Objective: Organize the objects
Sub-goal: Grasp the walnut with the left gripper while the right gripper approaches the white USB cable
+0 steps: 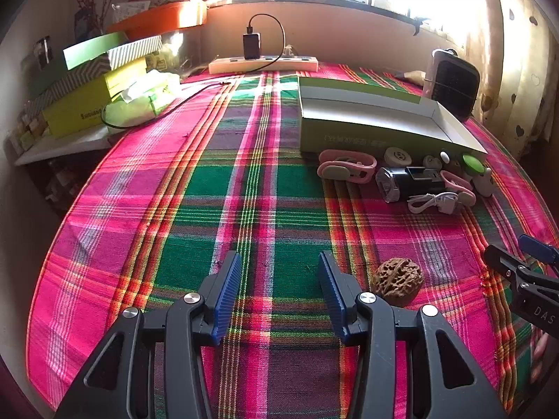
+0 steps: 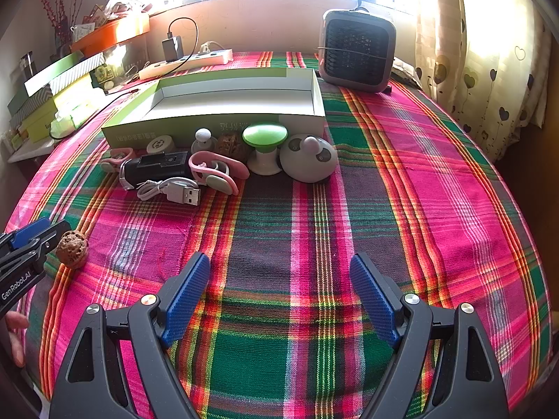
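— Where's the walnut (image 1: pixel 397 281) right now?

— Alone on the plaid cloth (image 1: pixel 195 188), well apart from the open box (image 2: pixel 223 104) and much nearer to me. It lies just beside my left claw (image 1: pixel 279 289), off its right finger, not between the pads.

— And the claws?

— Both spread wide, gripping nothing. My right claw (image 2: pixel 279 293) hovers over bare cloth, with the box straight ahead.

— What about the rest?

— Small things crowd against the box's near wall: pink clips (image 2: pixel 218 171), a black gadget (image 2: pixel 157 167), a white cable (image 2: pixel 171 188), a green-capped piece (image 2: pixel 265 136), a round grey piece (image 2: pixel 309 160). I judge they're gathered there to go in. The box looks empty.

— So the walnut first?

— Likely; it's the stray, and my left claw sits closest.
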A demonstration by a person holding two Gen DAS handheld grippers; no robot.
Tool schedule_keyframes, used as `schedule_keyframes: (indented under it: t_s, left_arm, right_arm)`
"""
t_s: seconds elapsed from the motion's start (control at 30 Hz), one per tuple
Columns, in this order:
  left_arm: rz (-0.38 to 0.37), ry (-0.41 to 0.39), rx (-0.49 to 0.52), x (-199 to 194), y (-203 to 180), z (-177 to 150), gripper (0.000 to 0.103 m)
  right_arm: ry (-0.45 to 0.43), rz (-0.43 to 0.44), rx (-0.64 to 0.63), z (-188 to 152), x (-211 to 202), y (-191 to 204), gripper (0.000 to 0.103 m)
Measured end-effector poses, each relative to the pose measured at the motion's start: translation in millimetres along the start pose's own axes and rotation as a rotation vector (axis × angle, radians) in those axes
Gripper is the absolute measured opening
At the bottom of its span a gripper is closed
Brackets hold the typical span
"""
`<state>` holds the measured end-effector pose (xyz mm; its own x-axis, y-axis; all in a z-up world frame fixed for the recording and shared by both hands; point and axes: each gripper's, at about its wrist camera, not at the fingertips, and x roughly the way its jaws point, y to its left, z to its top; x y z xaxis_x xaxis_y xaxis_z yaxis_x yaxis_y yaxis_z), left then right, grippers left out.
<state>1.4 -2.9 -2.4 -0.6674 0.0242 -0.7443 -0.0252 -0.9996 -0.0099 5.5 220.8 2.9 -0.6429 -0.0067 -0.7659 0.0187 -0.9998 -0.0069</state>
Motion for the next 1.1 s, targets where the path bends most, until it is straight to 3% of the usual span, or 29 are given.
schedule_keyframes:
  t_s: [0.4,0.8,1.1]
  left_arm:
    - [-0.179,0.013,0.000,-11.0,24.2,-4.8,0.043]
    - [-0.142,0.012,0.057,-13.3,15.8,-8.3,0.043]
    - [-0.166,0.015,0.066,-17.8,17.8,-12.3,0.043]
  right_arm:
    - [-0.001,0.010,-0.008,1.6,0.0,0.3,0.082]
    - [-0.001,0.013,-0.009,-0.6,-1.4,-1.6,0.082]
    - [0.000,0.015,-0.012,-1.3,-1.9,-0.6,0.082]
